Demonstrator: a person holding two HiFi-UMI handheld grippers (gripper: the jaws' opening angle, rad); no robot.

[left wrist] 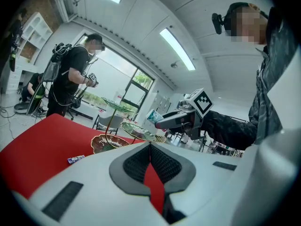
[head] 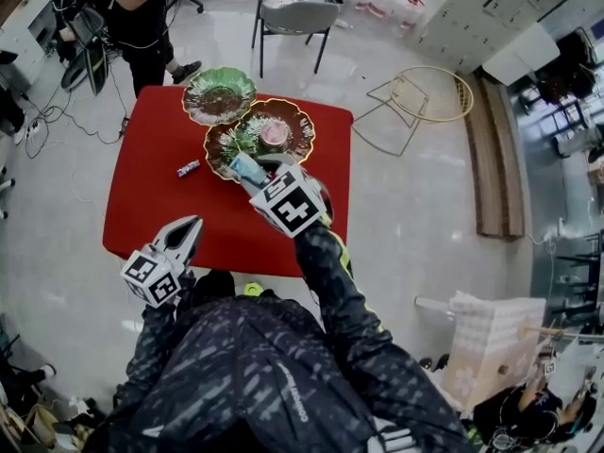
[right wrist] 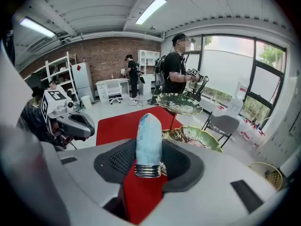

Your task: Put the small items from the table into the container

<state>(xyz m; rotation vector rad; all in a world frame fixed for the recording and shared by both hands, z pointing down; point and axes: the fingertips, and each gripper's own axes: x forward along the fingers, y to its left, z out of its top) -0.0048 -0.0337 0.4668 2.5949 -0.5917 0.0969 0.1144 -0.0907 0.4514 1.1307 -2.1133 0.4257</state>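
Near-left, by the table edge, the L gripper hangs w/ its jaws closed together and nothing between them, pointing far-right across the red top. Further in and a bit right lies a candy, the only loose item on the table that I can see. It's flat in a blue-purple wrapper, long axis running left-right w/ a slight tilt, just left of the stand. The L gripper is clearly the nearer one to it.

Centre-far is the stand, w/ leaf-shaped dishes at different heights: a green dish farthest and highest, brown ones lower and nearer.

Right of that, the R gripper is clamped on a packet at about half width. The packet is a pale blue pouch gripped near its crimped end, the rest sticking out past the tips. Its long axis runs along the jaws, aimed down and far-left.

Key relation: in the head view the packet's free end sits over the near rim of the low brown dish. My guess is it's not far enough in to let go yet, and needs a short push toward the far side.

Writing: the packet has blue print near its free end, too small to read. Same for the candy wrapper. The cubes show only b/w square markers.
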